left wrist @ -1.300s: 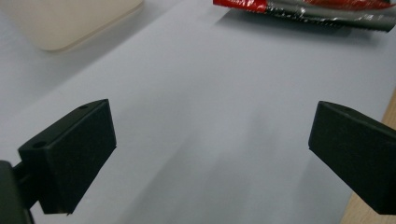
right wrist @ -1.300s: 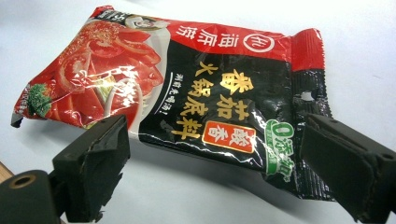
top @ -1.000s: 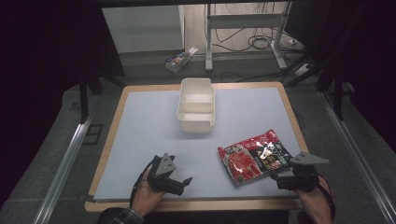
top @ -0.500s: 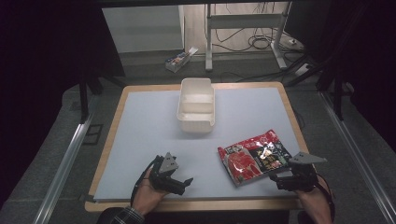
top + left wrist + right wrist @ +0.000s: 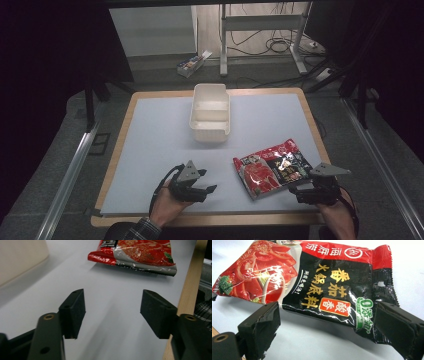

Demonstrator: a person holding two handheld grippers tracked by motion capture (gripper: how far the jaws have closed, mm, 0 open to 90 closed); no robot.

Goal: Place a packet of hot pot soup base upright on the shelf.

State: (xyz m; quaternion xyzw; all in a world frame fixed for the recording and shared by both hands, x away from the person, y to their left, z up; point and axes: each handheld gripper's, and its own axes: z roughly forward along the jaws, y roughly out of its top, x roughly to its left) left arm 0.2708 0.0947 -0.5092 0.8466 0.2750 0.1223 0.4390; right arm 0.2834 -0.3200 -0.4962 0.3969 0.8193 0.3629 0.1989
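Overhead, pale table [image 5: 150, 140] (dim room)

The left gripper [image 5: 112, 312] hangs low over the pale grey table [image 5: 112, 285] with its 2 black jaws spread wide. Ahead lies a red and silver foil packet [image 5: 140, 252]; a cream plastic container [image 5: 20, 257] stands at left.

Your left hand [image 5: 165, 207] enters from the 6 o'clock edge of the high view and holds the left gripper [image 5: 210, 190], which points toward 3 o'clock, its grey three-cornered plate uppermost. In the left gripper view its jaws stand wide apart with nothing between them. Your right hand [image 5: 336, 215] holds the right gripper [image 5: 295, 193], pointing toward 9 o'clock. Its jaws are likewise spread wide in the right gripper view.
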